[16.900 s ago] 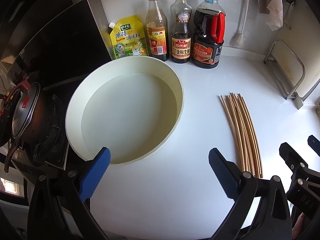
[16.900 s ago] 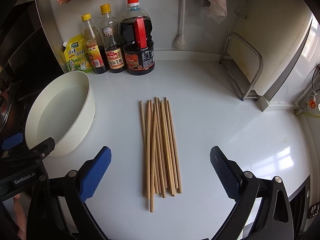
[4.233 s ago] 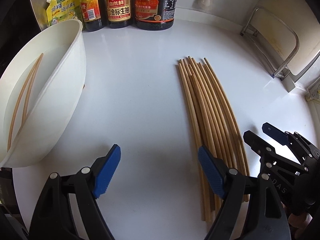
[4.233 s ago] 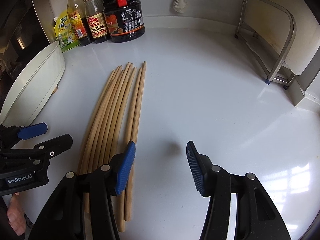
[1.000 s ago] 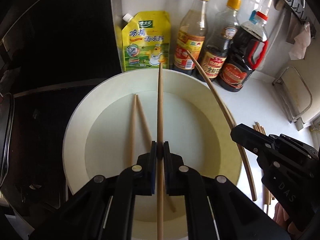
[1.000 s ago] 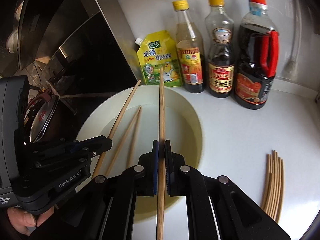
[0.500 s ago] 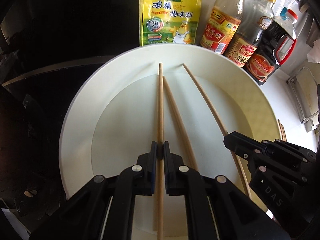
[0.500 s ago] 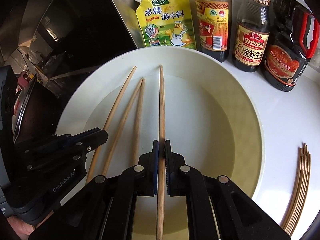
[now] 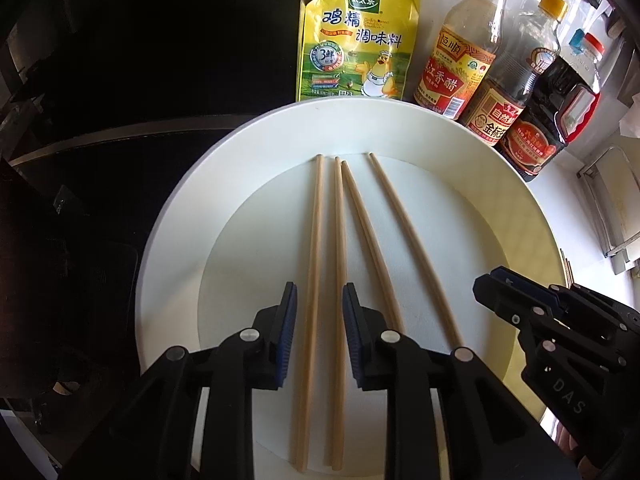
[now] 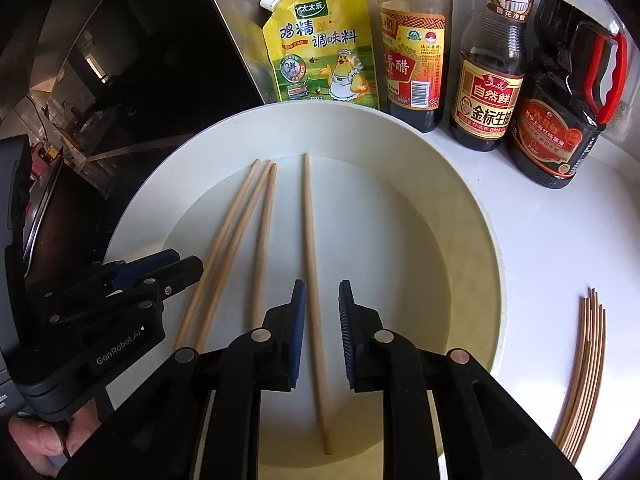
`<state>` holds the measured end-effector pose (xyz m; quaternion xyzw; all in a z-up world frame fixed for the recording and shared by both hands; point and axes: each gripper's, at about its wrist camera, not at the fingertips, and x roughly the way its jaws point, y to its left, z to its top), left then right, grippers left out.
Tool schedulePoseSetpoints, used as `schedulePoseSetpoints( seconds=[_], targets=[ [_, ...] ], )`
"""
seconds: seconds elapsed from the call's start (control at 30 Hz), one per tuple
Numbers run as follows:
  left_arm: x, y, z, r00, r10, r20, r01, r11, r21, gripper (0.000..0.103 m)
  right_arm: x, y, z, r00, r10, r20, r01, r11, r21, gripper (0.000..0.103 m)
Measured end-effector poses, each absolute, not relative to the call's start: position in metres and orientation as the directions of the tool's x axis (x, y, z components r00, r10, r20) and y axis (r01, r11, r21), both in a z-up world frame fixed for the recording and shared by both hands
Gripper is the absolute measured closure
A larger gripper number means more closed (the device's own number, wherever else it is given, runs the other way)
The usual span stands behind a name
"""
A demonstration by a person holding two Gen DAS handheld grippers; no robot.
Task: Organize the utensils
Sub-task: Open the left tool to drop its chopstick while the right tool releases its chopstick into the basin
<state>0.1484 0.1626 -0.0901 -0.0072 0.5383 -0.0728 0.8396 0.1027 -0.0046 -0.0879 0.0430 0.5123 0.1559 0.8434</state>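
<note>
A wide white bowl (image 9: 176, 240) (image 10: 472, 216) holds several wooden chopsticks lying flat on its bottom. My left gripper (image 9: 319, 304) is open just above the bowl, over its leftmost chopstick (image 9: 314, 264). My right gripper (image 10: 322, 300) is open above the rightmost chopstick (image 10: 310, 240). Neither holds anything. The right gripper also shows in the left wrist view (image 9: 516, 296), and the left gripper in the right wrist view (image 10: 160, 272). A bundle of loose chopsticks (image 10: 586, 368) lies on the white counter right of the bowl.
Behind the bowl stand a yellow seasoning pouch (image 9: 356, 40) (image 10: 320, 44), a vinegar bottle (image 9: 460, 56) (image 10: 414, 48), a soy sauce bottle (image 10: 490, 68) and a large dark jug with a red handle (image 10: 568, 104). A black stove (image 9: 100, 120) lies to the left.
Both grippers have opened and let go of their chopsticks, which now lie flat in the bowl beside the earlier two. Both grippers sit slightly lower over the bowl.
</note>
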Motion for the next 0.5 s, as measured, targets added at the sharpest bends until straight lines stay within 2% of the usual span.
schedulePoseSetpoints(
  seconds=[0.33, 0.5],
  targets=[
    [0.130, 0.161, -0.075, 0.437, -0.138, -0.889, 0.119, 0.988, -0.095, 0.070, 0.087, -0.010, -0.076, 0.444, 0.301, -0.844, -0.231, 0.948, 0.217, 0.087],
    [0.116, 0.160, -0.063, 0.460, -0.134, -0.878, 0.122, 0.989, -0.087, 0.064, 0.073, -0.015, -0.067, 0.466, 0.307, -0.830, -0.232, 0.948, 0.220, 0.082]
  ],
)
